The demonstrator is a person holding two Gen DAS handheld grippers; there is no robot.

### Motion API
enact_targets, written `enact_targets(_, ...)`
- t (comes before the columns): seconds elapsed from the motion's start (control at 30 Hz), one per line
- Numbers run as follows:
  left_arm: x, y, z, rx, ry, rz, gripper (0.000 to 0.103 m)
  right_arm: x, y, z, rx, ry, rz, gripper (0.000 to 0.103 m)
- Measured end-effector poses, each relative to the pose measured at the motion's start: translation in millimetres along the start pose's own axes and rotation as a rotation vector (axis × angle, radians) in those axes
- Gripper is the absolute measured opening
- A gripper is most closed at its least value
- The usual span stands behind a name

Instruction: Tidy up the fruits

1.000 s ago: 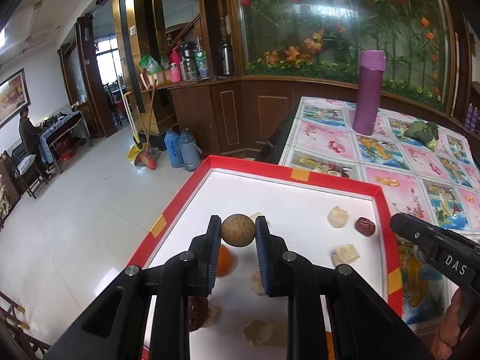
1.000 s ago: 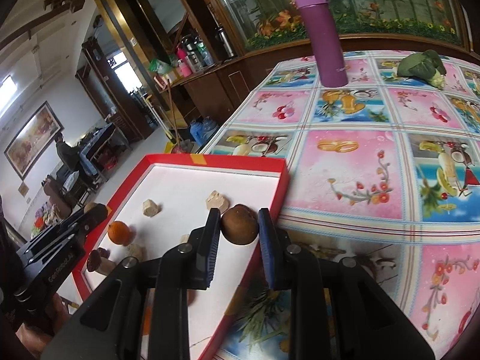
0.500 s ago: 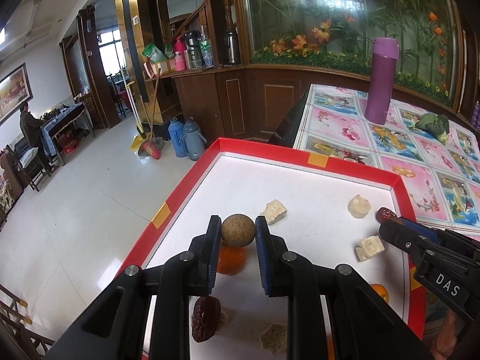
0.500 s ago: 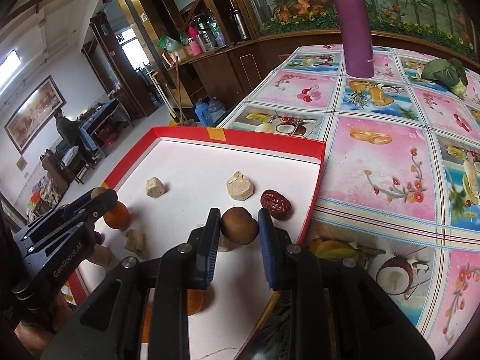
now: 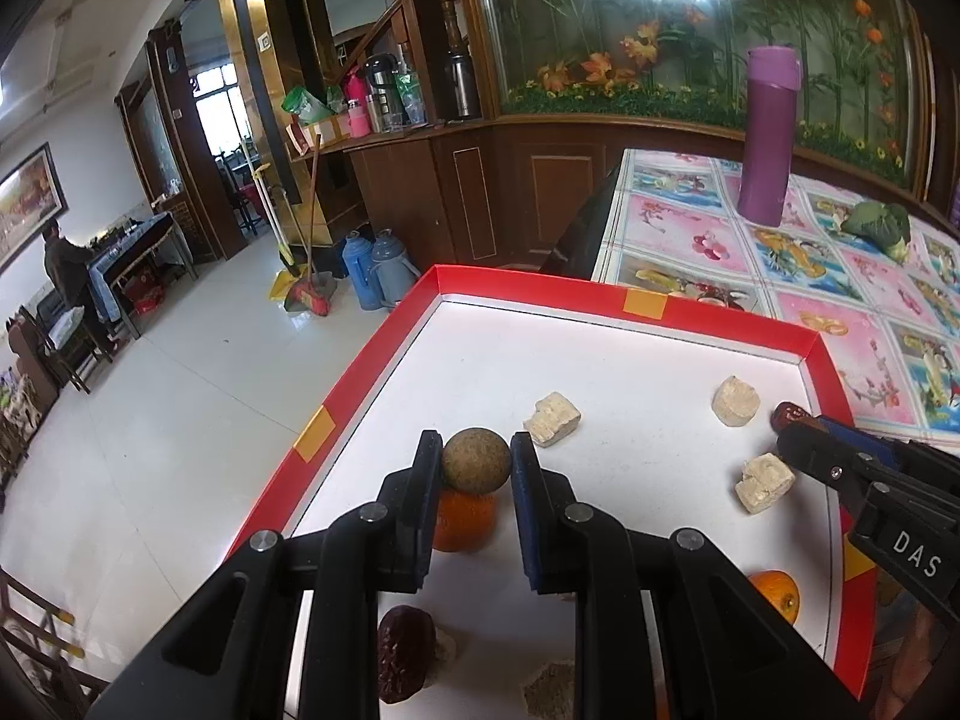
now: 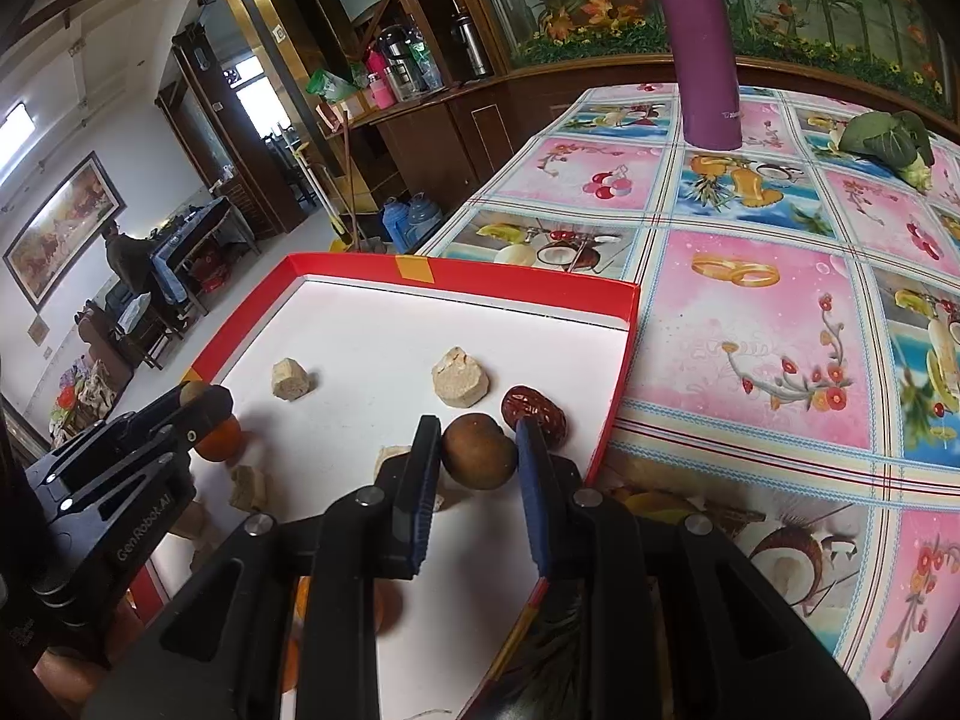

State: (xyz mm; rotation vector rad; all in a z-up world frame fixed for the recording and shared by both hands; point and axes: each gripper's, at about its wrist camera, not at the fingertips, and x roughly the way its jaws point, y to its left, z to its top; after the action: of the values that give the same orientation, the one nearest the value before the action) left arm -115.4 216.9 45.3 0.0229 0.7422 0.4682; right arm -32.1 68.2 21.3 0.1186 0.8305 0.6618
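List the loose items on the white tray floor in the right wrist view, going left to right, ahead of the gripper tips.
Orange fruit beside the left gripper → small pale chunk → larger pale chunk → brown round fruit held in the right gripper → dark red date.

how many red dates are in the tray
2. One red date lies near the tray's close edge, below the left gripper; the other by the far right wall. More may be hidden.
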Motion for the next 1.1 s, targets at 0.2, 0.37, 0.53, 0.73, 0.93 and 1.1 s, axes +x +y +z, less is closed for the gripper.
enact_targets(0.2,1,-2,0,0.026,0.013,0.031,0.031,0,0,0,-0.004,0.005,0.004,0.028)
enact_targets(0.37,0,0,0,0.014,0.023,0.041,0.042,-3,-1,1,-0.009,0.019,0.032,0.032)
enact_targets(0.53,-9,3,-1,-0.007,-0.002,0.036,0.05,-8,-2,0,-0.01,0.008,0.039,0.036)
enact_targets(0.73,-25,10,0,-0.048,-0.05,0.048,0.072,-20,-3,0,-0.008,-0.038,0.058,0.038)
enact_targets(0.93,-44,20,1,-0.09,-0.087,0.067,0.079,-33,6,-4,-0.049,-0.094,0.043,0.043)
enact_targets(1.1,-58,28,-1,-0.113,-0.11,0.081,0.082,-47,19,-9,-0.102,-0.143,0.019,0.051)
